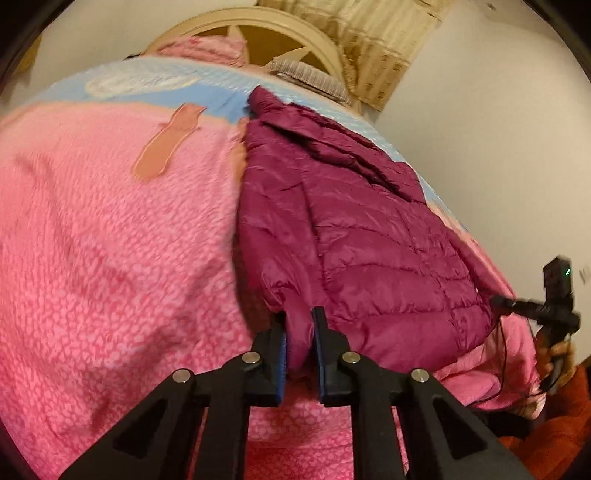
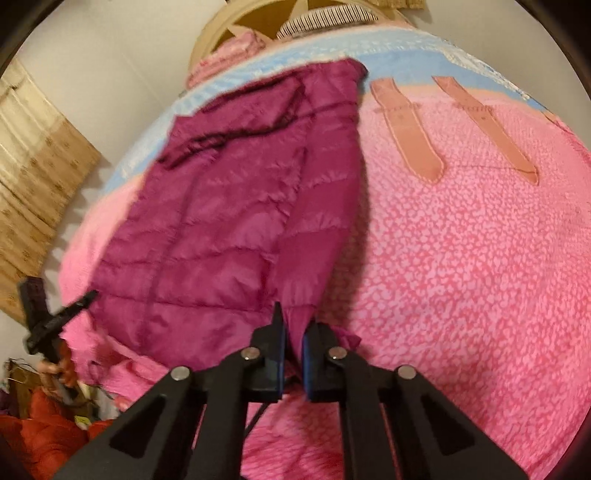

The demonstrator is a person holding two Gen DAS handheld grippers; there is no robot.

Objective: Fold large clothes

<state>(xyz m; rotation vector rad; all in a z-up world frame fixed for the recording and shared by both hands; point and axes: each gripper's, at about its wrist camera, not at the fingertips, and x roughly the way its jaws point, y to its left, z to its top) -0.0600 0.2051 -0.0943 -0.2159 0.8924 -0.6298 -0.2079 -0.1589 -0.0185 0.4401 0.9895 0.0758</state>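
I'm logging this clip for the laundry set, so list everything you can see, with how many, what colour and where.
Puffer jacket: one, magenta, quilted, flat on the bed with its hem toward the cameras.
Blanket: one, pink with a blue band at the far end and salmon patches, covering the bed.
Headboard: one, cream, arched, at the far end.
Pillows: two, one pink, one striped, against the headboard.
Curtain: one, beige, beside the bed.
Orange cloth: one heap, low beside the bed.
Left gripper: one, black with blue pads, shut on the jacket's hem.
Right gripper: one, black with blue pads, shut on the hem.
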